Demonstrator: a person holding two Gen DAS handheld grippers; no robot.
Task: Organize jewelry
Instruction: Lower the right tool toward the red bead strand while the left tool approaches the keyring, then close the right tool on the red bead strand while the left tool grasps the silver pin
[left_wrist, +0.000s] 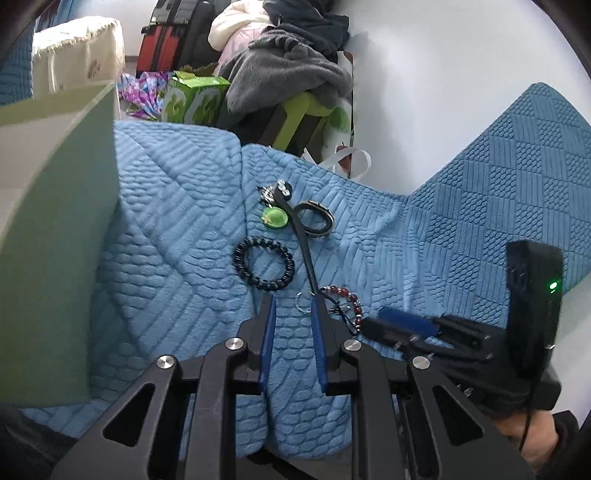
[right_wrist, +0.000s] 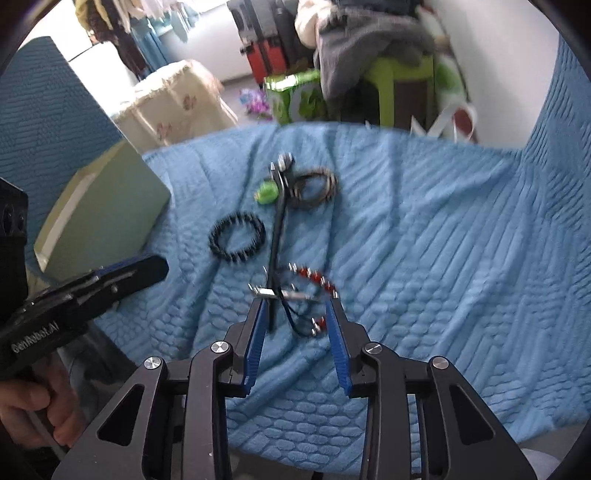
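Several pieces of jewelry lie on a blue quilted cover (left_wrist: 166, 229): a black bead bracelet (left_wrist: 264, 264), a green pendant (left_wrist: 274, 218), a dark ring bangle (left_wrist: 316, 218), a long black strap (left_wrist: 301, 236) and a red bead bracelet (left_wrist: 343, 301) with a small key ring (left_wrist: 303, 301). My left gripper (left_wrist: 291, 306) hovers just short of the black bracelet, jaws a narrow gap apart with only cover between them. My right gripper (right_wrist: 295, 306) is open low over the red bead bracelet (right_wrist: 314, 277), whose beads and dark cord lie between its fingertips. The pads are not pressing on it.
A pale green box (left_wrist: 55, 221) stands at the left on the cover, also in the right wrist view (right_wrist: 107, 206). Beyond the far edge are a green carton (left_wrist: 192, 99), a green stool under grey clothes (left_wrist: 291, 74) and a red suitcase (left_wrist: 159, 51). A darker blue cushion (left_wrist: 517, 177) rises at right.
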